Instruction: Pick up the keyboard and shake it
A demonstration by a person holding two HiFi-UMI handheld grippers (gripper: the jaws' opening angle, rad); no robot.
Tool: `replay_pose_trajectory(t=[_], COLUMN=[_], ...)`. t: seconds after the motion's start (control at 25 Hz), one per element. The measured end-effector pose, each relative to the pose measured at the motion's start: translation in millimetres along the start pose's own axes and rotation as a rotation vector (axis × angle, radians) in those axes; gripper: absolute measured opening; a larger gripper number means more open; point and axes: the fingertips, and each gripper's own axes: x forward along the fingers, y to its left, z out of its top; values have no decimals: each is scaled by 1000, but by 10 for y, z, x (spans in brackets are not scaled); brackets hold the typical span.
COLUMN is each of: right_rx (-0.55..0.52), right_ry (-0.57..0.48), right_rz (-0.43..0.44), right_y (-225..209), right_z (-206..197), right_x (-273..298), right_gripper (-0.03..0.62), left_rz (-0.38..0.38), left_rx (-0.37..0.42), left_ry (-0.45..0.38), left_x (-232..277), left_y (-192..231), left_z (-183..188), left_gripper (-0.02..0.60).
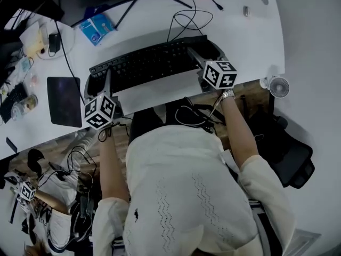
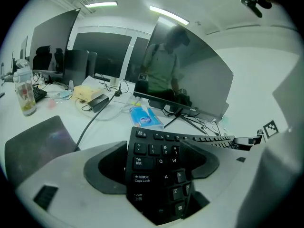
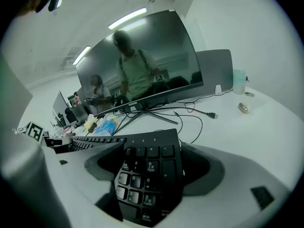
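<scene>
Black keyboard (image 1: 144, 64) pinched at both ends over a white desk (image 1: 250, 31).

The left gripper (image 2: 159, 175) has its jaws clenched on the keyboard's left end, where the keys read Tab, Caps Lock, Shift, Q, W, A, S, Z and X, some with Chinese characters beneath. The right gripper (image 3: 152, 175) bites the number-pad end, with 8, 6 and 3 legible. The keyboard lies along the desk's near edge; whether it is clear of the surface cannot be told. Beyond it loose cables trail to a curved monitor (image 3: 142, 61), its bezel badge too small to read. A blue pack (image 1: 97, 27) and a dark mouse pad (image 1: 65, 101) lie to the left. A clear bottle (image 2: 24, 94) stands farther left, contents unclear. Strip lights (image 2: 168, 14) cross the office ceiling.
</scene>
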Motion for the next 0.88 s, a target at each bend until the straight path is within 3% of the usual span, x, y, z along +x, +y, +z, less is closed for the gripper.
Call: replay_pose_trajectory(t=[0.88], right_rx=[-33], right_ry=[-196], right_rz=[-50], right_y=[94], right_z=[759], right_x=[-585], right_gripper=[365], left_rz=[-66], left_rx=[84], left_ry=[-133], left_x=[-231], left_y=[-436], left_z=[821], left_gripper=[327])
